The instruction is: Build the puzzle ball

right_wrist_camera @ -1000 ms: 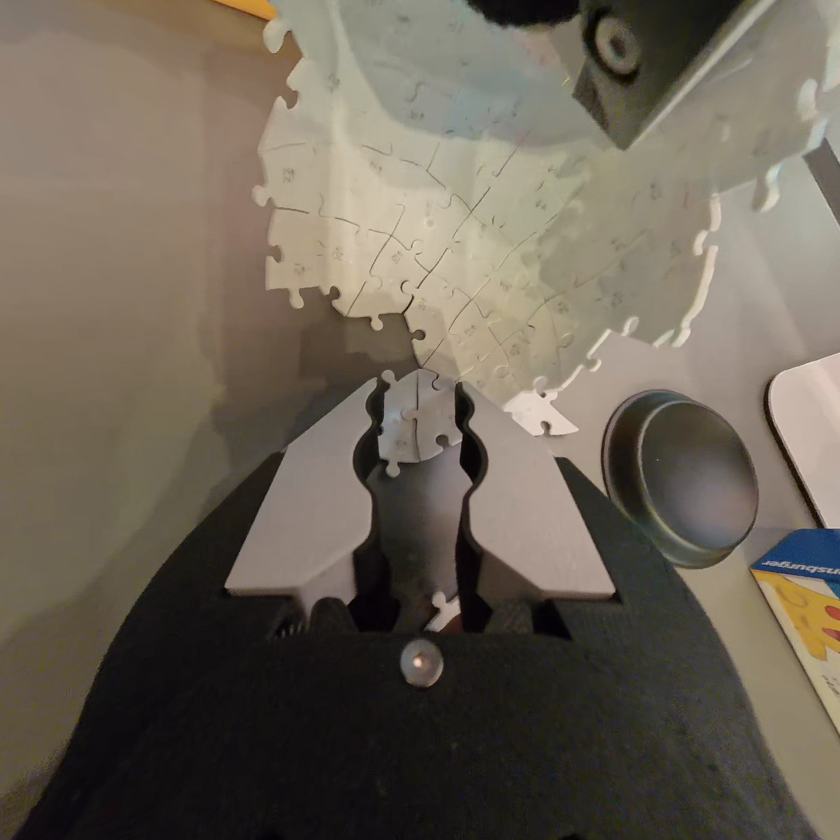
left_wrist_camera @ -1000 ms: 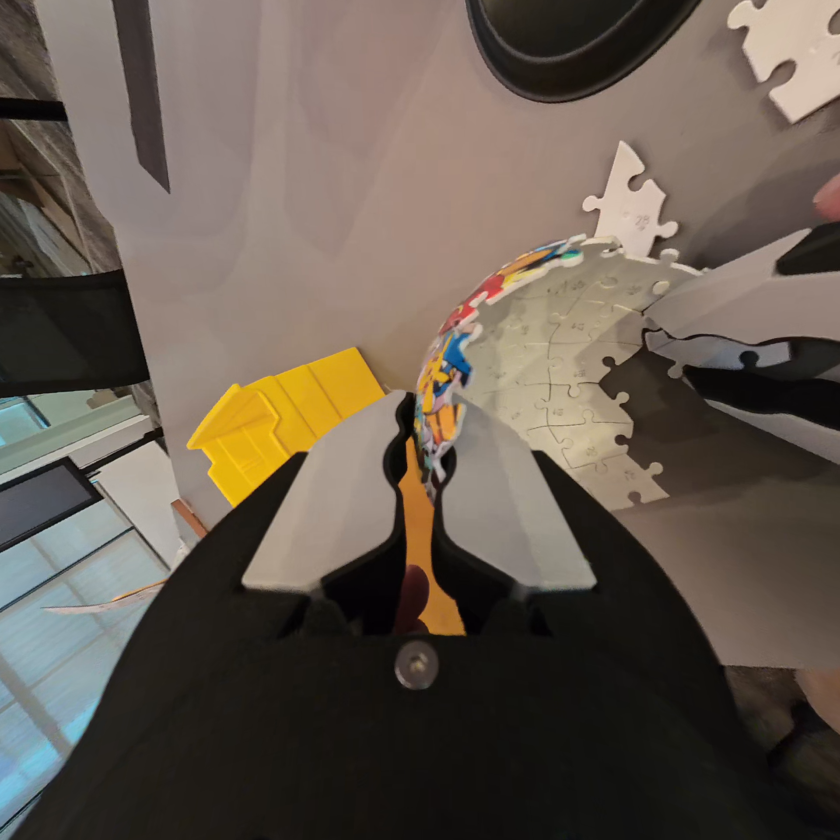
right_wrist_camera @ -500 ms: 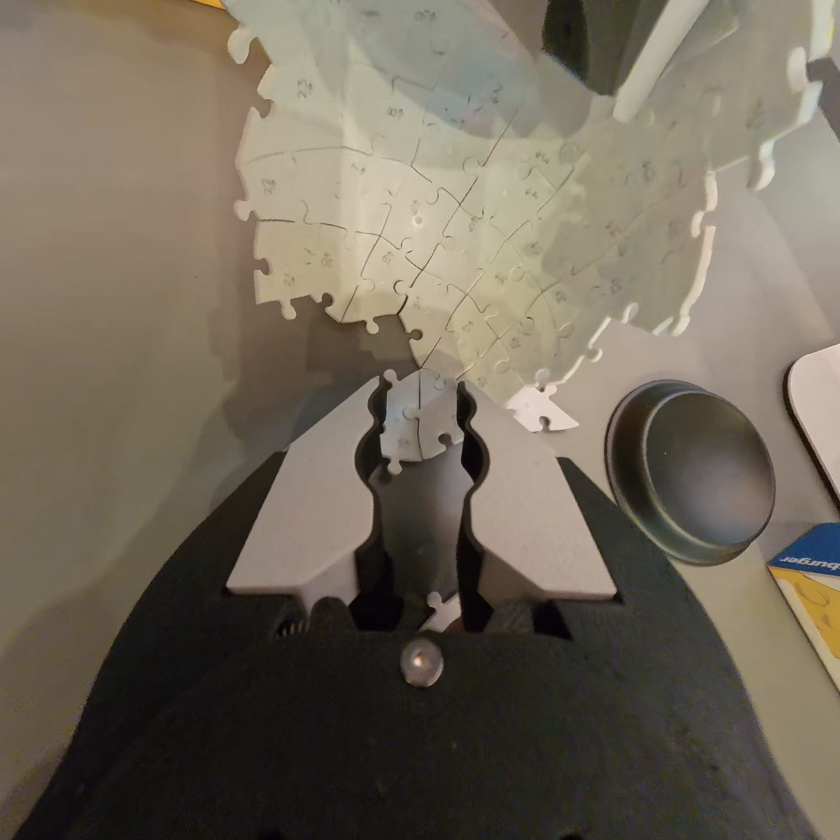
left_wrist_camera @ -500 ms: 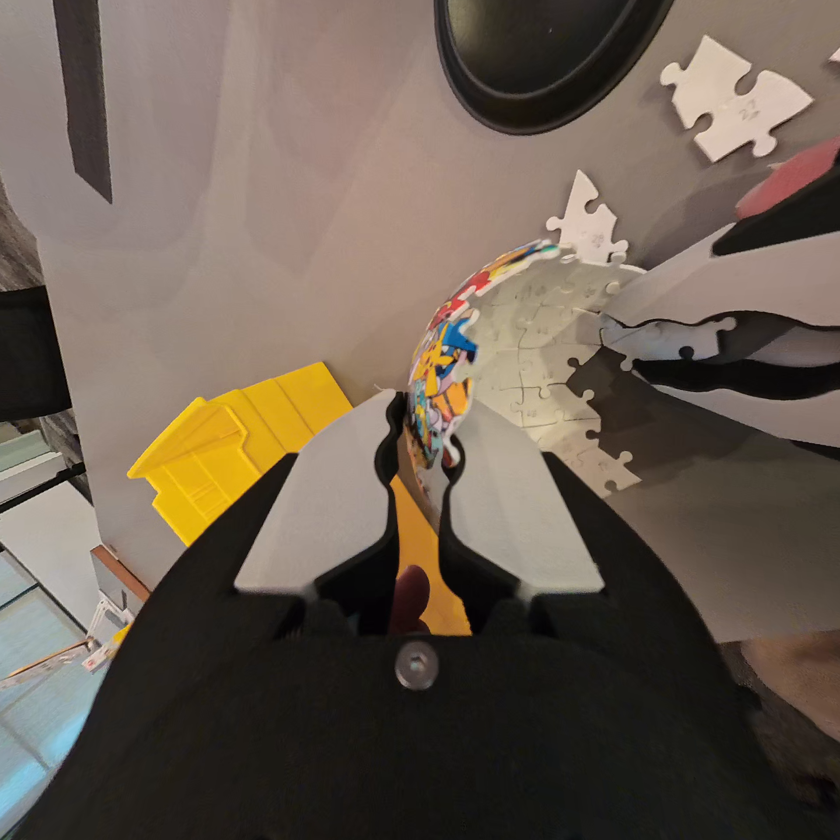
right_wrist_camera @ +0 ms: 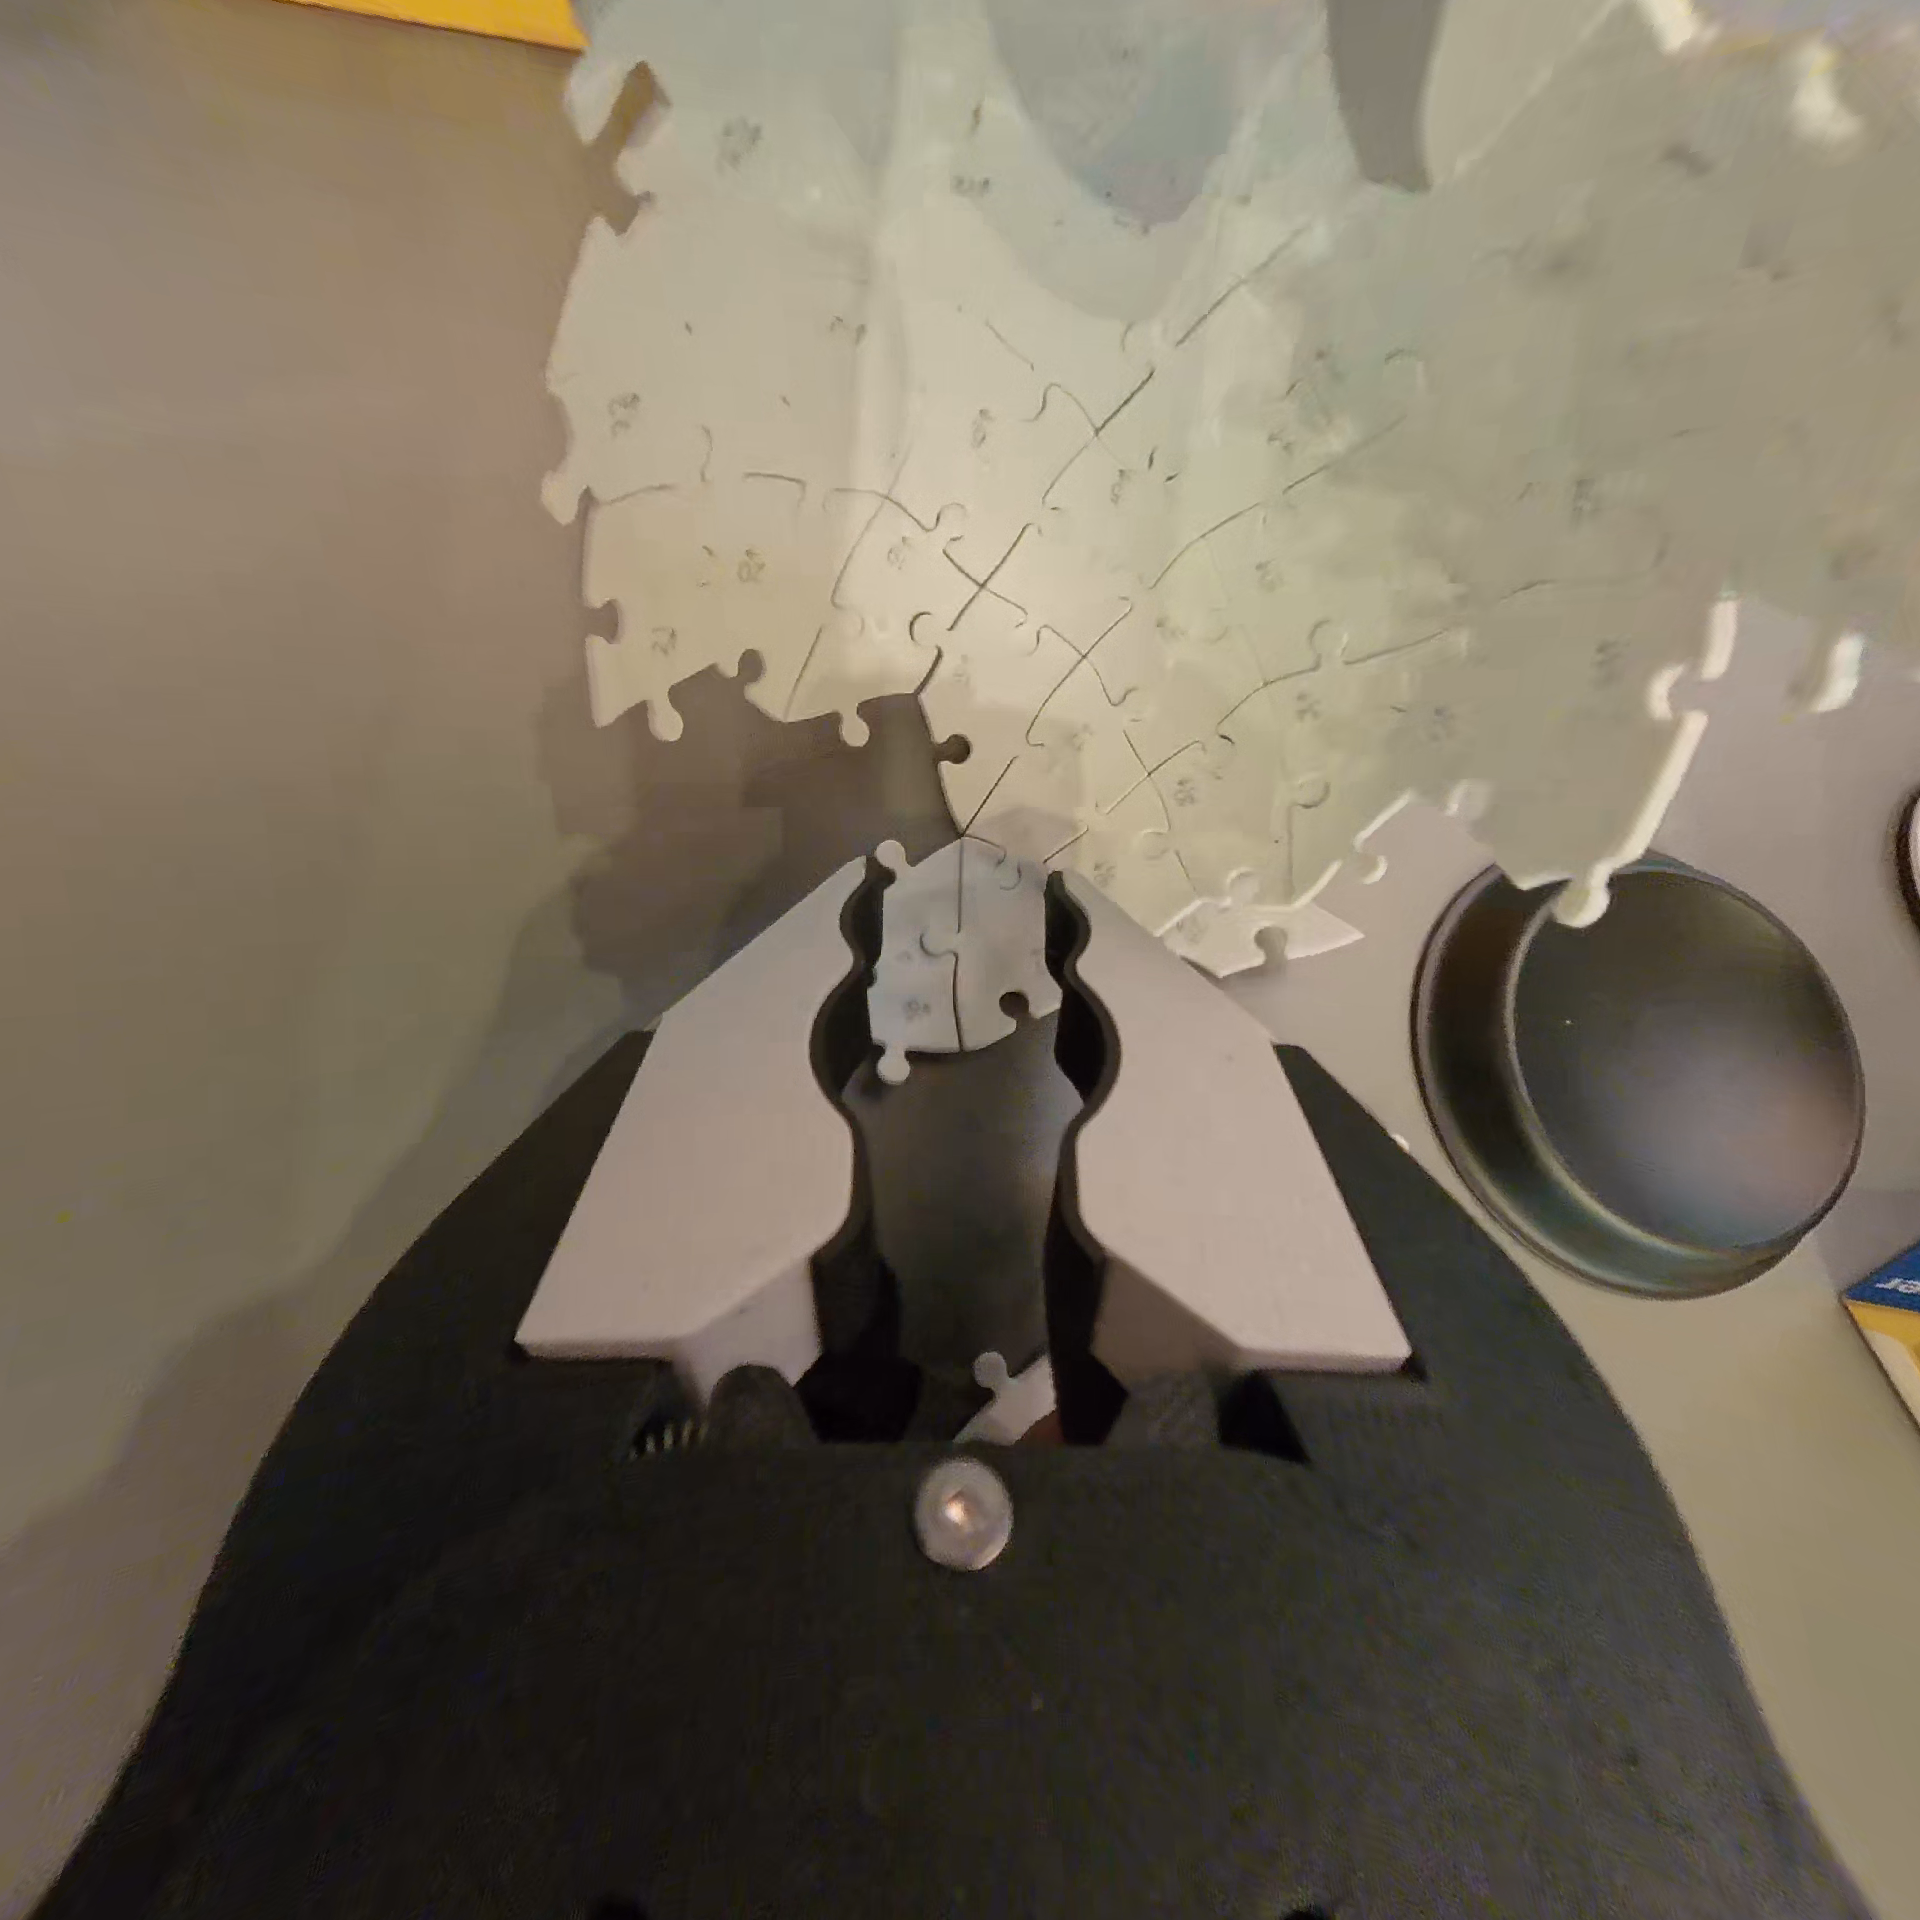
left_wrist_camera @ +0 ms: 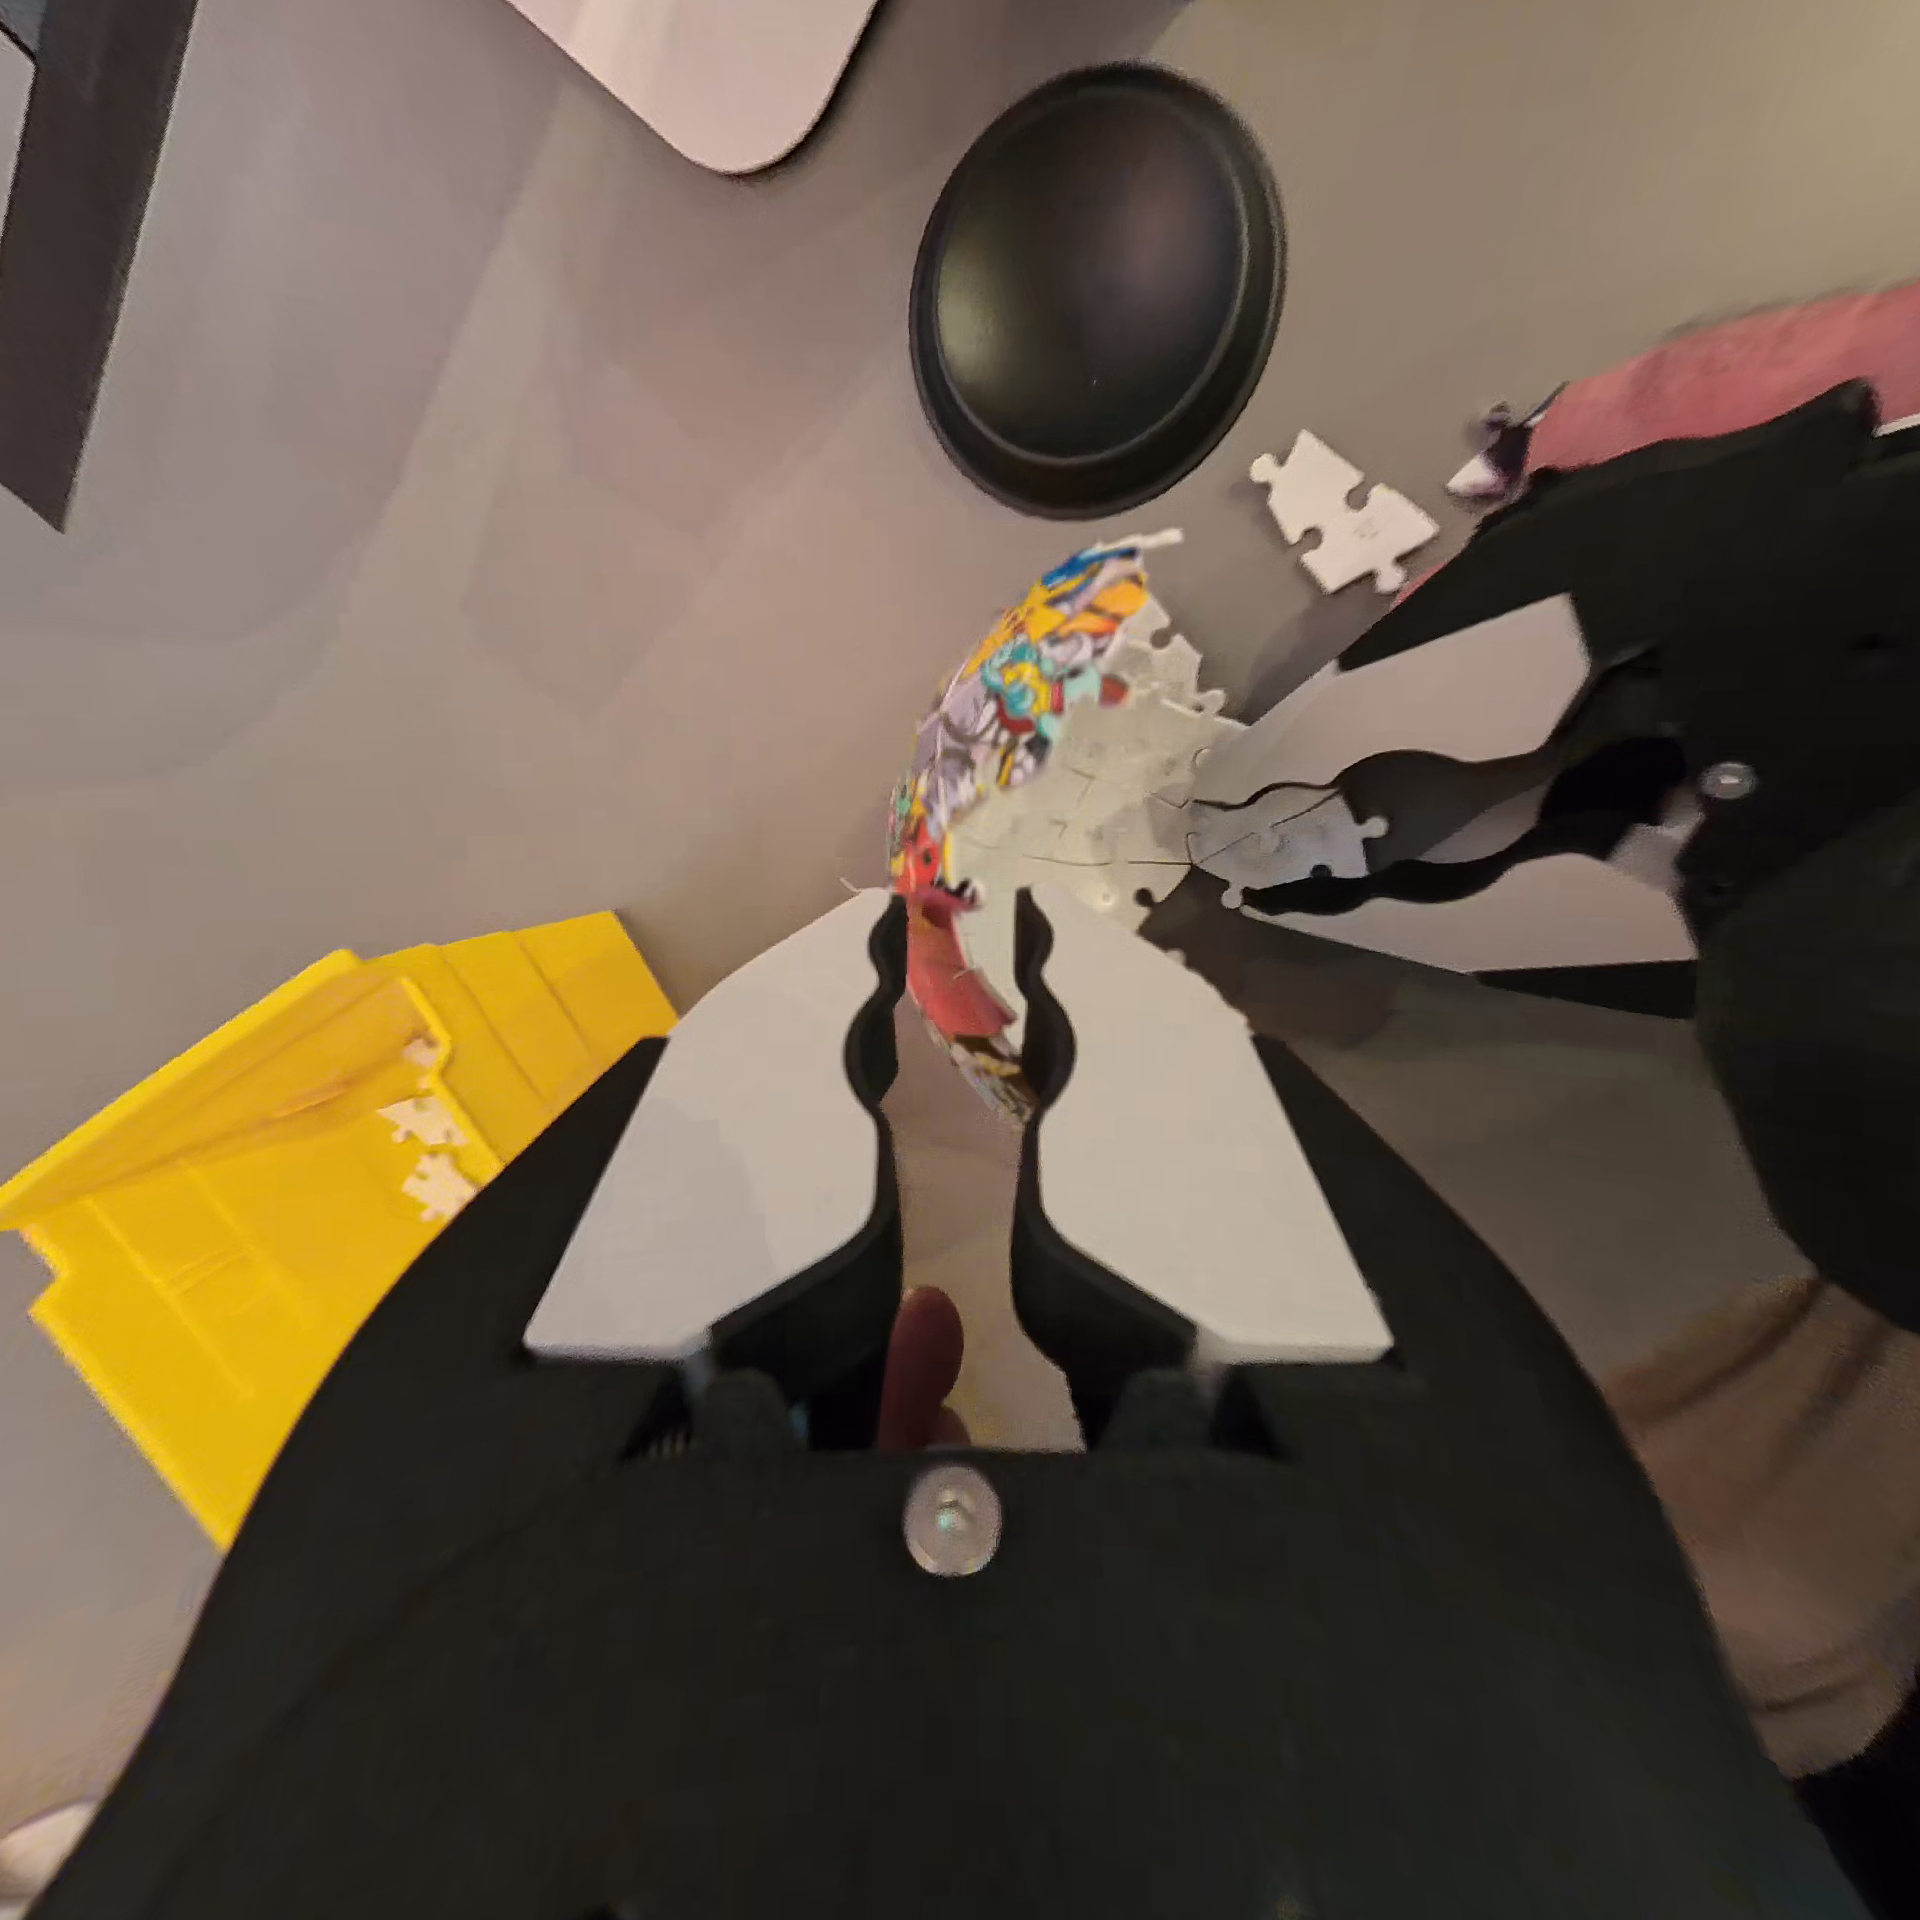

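Note:
The half-built puzzle ball shell [left_wrist_camera: 997, 727] is held up above the grey table, printed in colours outside and white with numbers inside [right_wrist_camera: 1039, 520]. My left gripper [left_wrist_camera: 954, 914] is shut on the shell's lower edge. My right gripper [right_wrist_camera: 961, 894] is shut on a small white joined pair of pieces [right_wrist_camera: 956, 956]. The tip of that pair touches the shell's jagged edge. The right gripper also shows in the left wrist view [left_wrist_camera: 1195, 821], coming in from the right with the pair [left_wrist_camera: 1278, 831] against the shell's inner side.
A black round dish [left_wrist_camera: 1091, 281] lies on the table, also in the right wrist view [right_wrist_camera: 1642, 1070]. A loose white double piece [left_wrist_camera: 1340, 509] lies near it. A yellow box [left_wrist_camera: 312, 1143] is at the left, a white pad [left_wrist_camera: 707, 62] at the top, a loose piece [right_wrist_camera: 1268, 935] under the shell. The gap from one gripper's tips to the other's is roughly 11 centimeters. My right gripper's tips are some 12 centimeters from the black round dish [left_wrist_camera: 1091, 281]. It turns up in the right wrist view [right_wrist_camera: 1731, 1047] as well.
The shell has turned so more of its coloured outside faces the left wrist view. The right gripper and its pieces have closed in on the shell's edge. The dish has come fully into view.

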